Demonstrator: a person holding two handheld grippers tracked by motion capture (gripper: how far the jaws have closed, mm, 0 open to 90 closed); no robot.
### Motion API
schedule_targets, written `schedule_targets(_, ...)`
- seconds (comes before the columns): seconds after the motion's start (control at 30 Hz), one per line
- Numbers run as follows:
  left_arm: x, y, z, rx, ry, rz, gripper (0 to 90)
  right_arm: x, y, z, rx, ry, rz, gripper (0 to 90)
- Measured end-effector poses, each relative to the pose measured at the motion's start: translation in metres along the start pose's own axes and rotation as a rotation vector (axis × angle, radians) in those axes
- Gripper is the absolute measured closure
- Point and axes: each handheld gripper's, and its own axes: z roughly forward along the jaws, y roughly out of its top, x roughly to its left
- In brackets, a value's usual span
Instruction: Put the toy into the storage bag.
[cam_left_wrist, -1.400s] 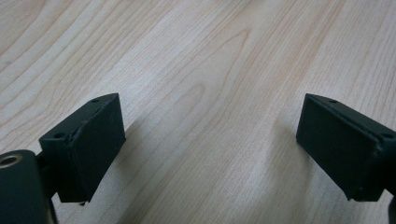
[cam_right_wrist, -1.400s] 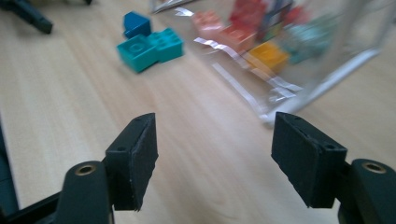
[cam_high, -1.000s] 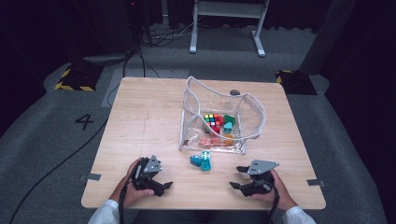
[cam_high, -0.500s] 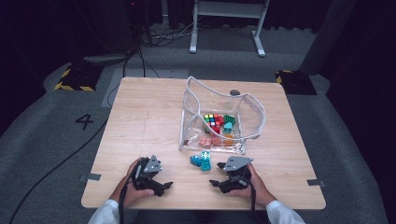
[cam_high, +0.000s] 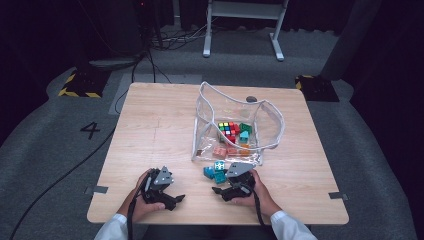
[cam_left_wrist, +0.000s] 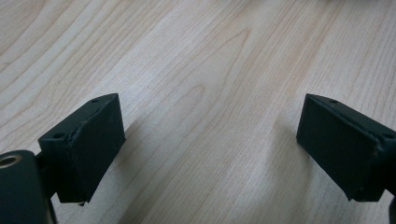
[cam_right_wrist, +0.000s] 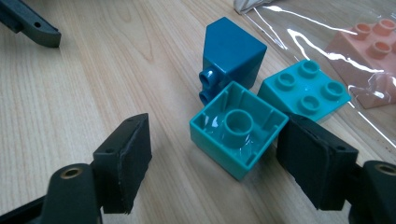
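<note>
In the right gripper view, the right claw (cam_right_wrist: 212, 170) stands wide open low over the table (cam_right_wrist: 70, 88), and its jaws have just been opening. A teal brick (cam_right_wrist: 238, 128) lies upside down, hollow side up, between the two jaws: it sits just beside the one jaw and well apart from the other, and neither pad presses on it. Just behind it rests a darker blue brick (cam_right_wrist: 233, 51) tipped on its side, and beside that a second teal brick (cam_right_wrist: 303, 86) with its studs up. Farther off lies the clear plastic bag (cam_right_wrist: 327, 32) with a pink brick (cam_right_wrist: 369, 44) inside.

The left claw (cam_left_wrist: 210, 144) is also wide open, holding nothing, over bare wood.
</note>
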Motion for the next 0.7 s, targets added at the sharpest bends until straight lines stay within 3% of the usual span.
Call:
schedule_targets(0.13, 0.0, 0.0, 0.0, 0.0, 0.0, 0.0, 7.9, 0.0, 0.002, 0.002, -0.002, -0.011, 0.004, 29.0)
schedule_targets(0.3, 0.0, 0.0, 0.0, 0.0, 0.0, 0.0, 7.9, 0.0, 0.001, 0.0, -0.019, -0.003, 0.008, 47.7)
schedule_targets(0.43, 0.0, 0.0, 0.0, 0.0, -0.002, -0.003, 7.9, -0.002, 0.0, -0.001, -0.02, -0.005, -0.016, 48.4)
schedule_targets(0.67, 0.0, 0.0, 0.0, 0.001, 0.0, -0.003, 7.9, -0.007, -0.009, -0.012, -0.021, 0.02, -0.014, 50.1)
schedule_targets(0.7, 0.0, 0.0, 0.0, 0.0, -0.002, -0.003, 7.9, -0.007, -0.011, -0.015, -0.012, 0.014, 0.0, 58.2)
